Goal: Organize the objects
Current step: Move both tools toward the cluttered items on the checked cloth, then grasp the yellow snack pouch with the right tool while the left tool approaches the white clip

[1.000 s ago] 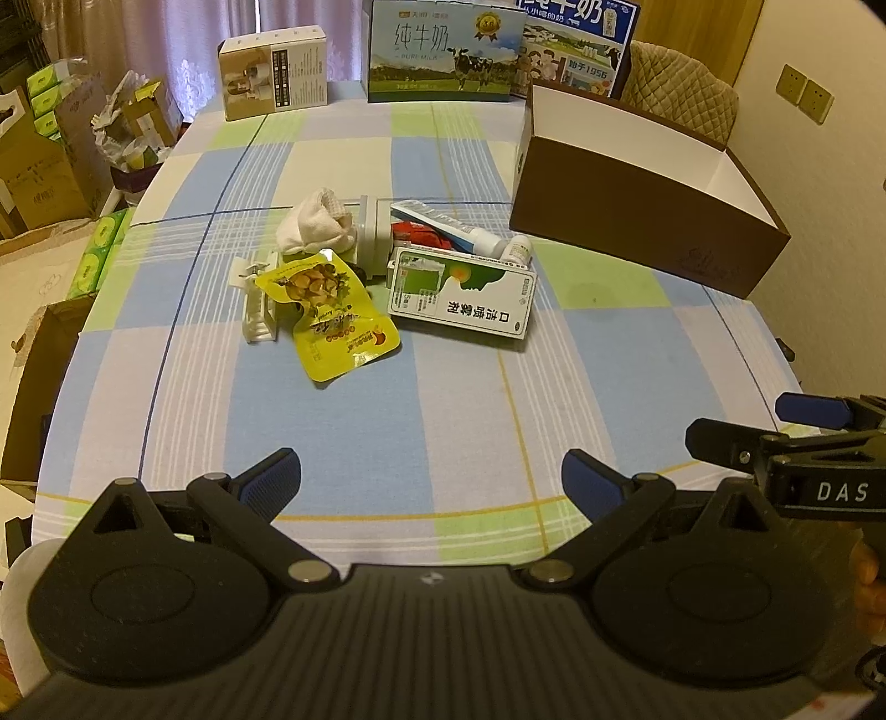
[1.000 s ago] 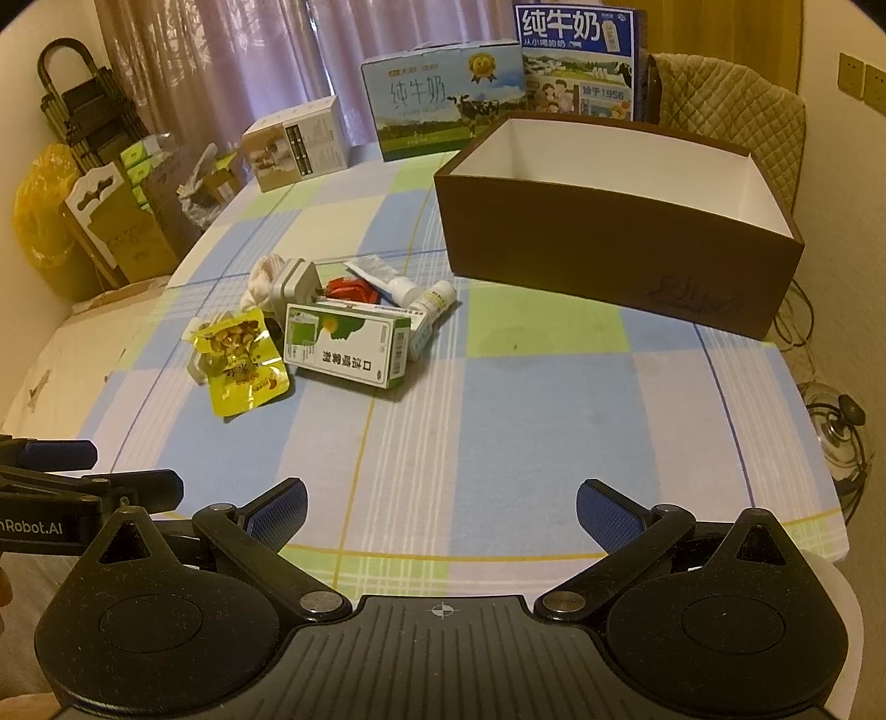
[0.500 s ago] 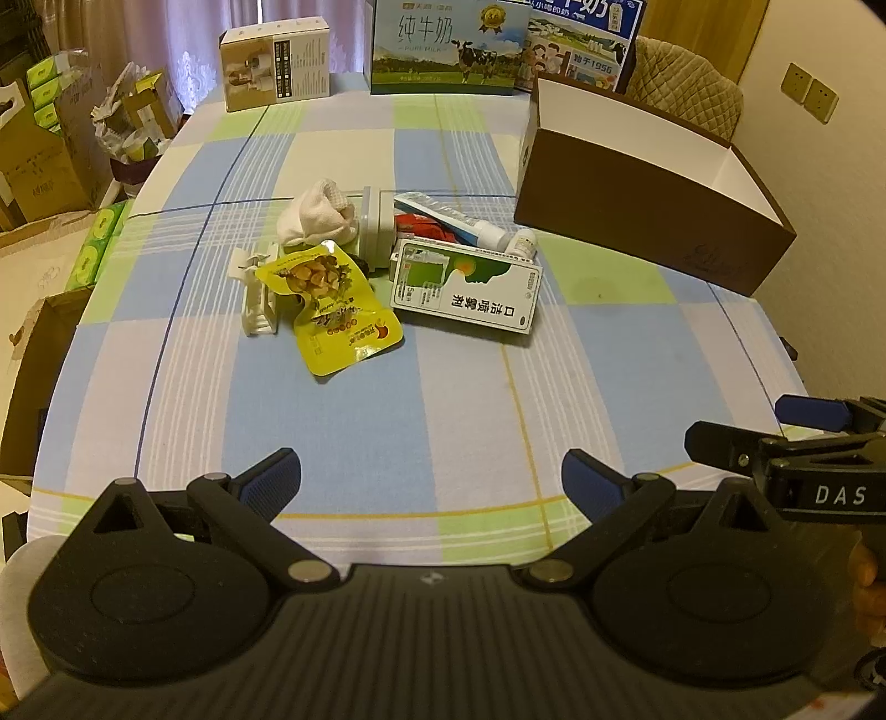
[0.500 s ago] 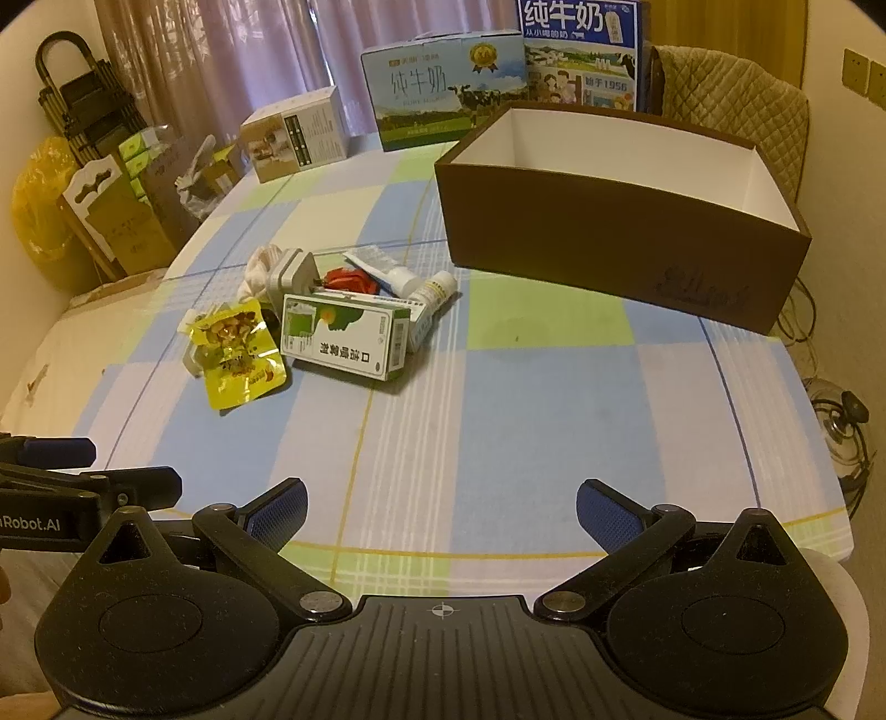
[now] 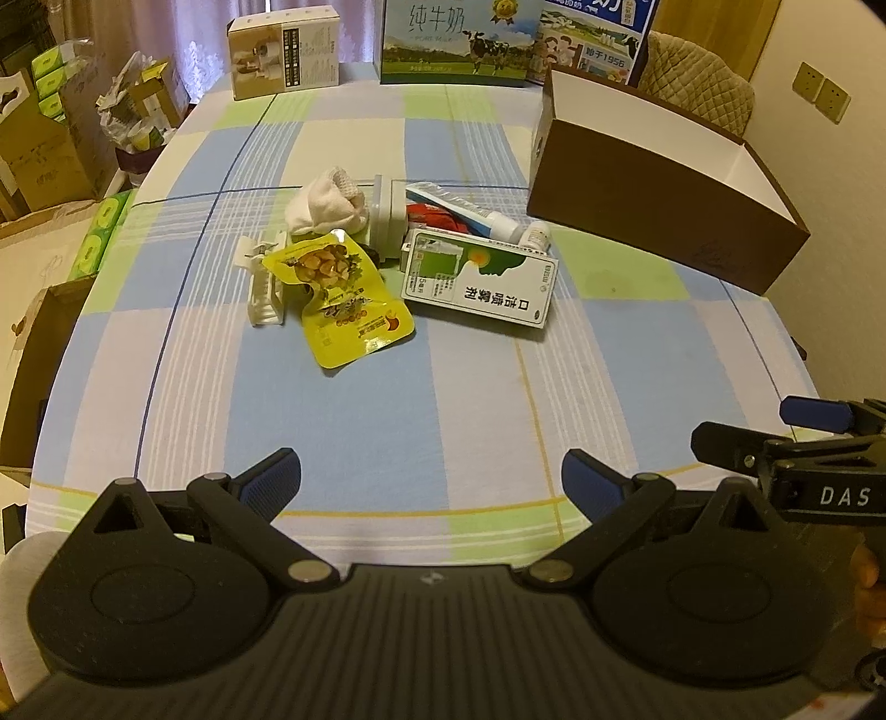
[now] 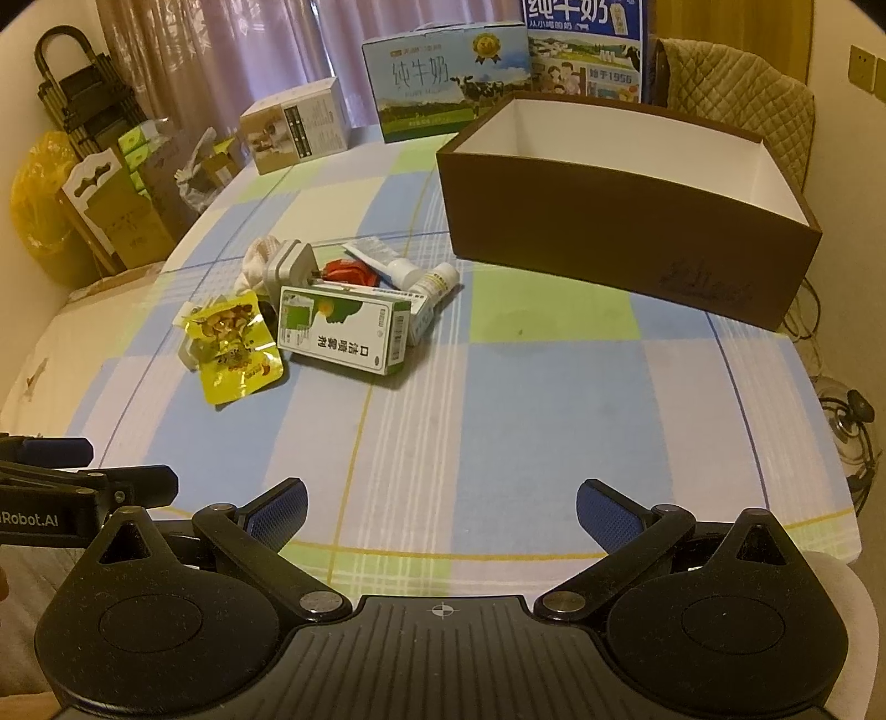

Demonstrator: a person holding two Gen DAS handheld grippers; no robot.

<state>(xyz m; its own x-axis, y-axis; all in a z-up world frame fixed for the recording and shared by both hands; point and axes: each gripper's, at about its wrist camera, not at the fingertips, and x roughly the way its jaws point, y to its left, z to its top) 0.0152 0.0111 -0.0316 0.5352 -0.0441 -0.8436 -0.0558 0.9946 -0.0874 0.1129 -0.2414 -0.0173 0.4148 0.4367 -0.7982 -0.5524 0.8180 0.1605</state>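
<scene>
A heap of small items lies mid-table: a yellow snack pouch [image 5: 343, 293] [image 6: 232, 346], a green-and-white carton [image 5: 479, 282] [image 6: 343, 329], a white cloth [image 5: 326, 205], a grey plug block [image 5: 385, 221] [image 6: 288, 263], a toothpaste tube [image 5: 465, 207] [image 6: 379, 257], a small white bottle [image 6: 437, 279] and a white clip [image 5: 263, 277]. A brown open box [image 5: 659, 183] [image 6: 620, 221], white inside, stands at the right rear. My left gripper [image 5: 432, 479] and right gripper [image 6: 440, 507] are both open, holding nothing, near the front edge, well short of the heap.
Milk cartons [image 6: 448, 77] and a small printed box [image 5: 282, 52] line the far edge of the checked tablecloth [image 5: 387, 421]. A quilted chair [image 6: 736, 94] stands behind the brown box. Cardboard boxes and bags [image 6: 111, 205] crowd the floor at left.
Both grippers have edged forward toward the heap, which looms slightly larger. No object on the table has moved, and both stay open.
</scene>
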